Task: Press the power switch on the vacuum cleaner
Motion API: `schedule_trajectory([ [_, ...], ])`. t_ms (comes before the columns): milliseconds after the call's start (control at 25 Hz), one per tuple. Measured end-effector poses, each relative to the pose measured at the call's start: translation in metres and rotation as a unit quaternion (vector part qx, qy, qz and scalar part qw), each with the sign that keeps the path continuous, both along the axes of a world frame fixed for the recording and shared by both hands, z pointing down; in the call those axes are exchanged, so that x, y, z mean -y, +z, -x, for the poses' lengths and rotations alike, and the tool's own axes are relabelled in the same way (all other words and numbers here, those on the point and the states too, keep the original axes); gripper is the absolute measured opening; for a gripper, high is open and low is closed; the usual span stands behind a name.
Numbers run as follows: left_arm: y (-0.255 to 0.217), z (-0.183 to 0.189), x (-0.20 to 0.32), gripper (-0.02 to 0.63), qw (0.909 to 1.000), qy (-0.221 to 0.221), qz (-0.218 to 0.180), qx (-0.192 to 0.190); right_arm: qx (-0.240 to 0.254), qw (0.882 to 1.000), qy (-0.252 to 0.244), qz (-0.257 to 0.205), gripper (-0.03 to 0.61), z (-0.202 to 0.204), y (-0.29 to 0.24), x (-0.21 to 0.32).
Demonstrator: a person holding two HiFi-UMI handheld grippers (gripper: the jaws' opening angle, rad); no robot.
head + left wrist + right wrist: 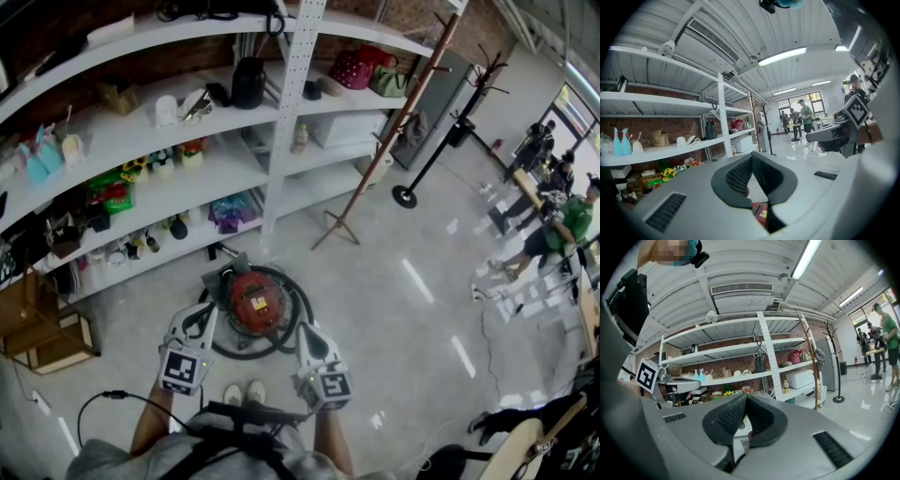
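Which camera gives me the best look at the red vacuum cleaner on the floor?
The head view. It shows the whole round red vacuum cleaner from above, sitting on the floor, top face fully visible. The left gripper view catches only a red sliver of it low between its jaws. The right gripper view shows almost nothing recognisable of it.

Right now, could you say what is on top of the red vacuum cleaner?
A pale label shows on the round red vacuum cleaner; no switch is discernible. The left tongs and right tongs partly cover its black hose.
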State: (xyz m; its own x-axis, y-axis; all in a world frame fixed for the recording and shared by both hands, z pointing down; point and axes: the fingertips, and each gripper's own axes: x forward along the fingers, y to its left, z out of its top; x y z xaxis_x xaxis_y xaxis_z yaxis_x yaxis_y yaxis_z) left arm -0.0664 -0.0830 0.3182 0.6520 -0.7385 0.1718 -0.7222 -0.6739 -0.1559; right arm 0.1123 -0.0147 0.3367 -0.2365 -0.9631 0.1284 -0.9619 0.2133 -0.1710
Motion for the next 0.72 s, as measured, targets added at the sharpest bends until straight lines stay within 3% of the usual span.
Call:
schedule_trajectory([
  [720,-0.001,0.004,-0.013,0.006,1.0000,-0.004,-0.004,0.000,-0.001,1.000,-0.011,0.003,0.006,0.008,0.002,-0.010],
])
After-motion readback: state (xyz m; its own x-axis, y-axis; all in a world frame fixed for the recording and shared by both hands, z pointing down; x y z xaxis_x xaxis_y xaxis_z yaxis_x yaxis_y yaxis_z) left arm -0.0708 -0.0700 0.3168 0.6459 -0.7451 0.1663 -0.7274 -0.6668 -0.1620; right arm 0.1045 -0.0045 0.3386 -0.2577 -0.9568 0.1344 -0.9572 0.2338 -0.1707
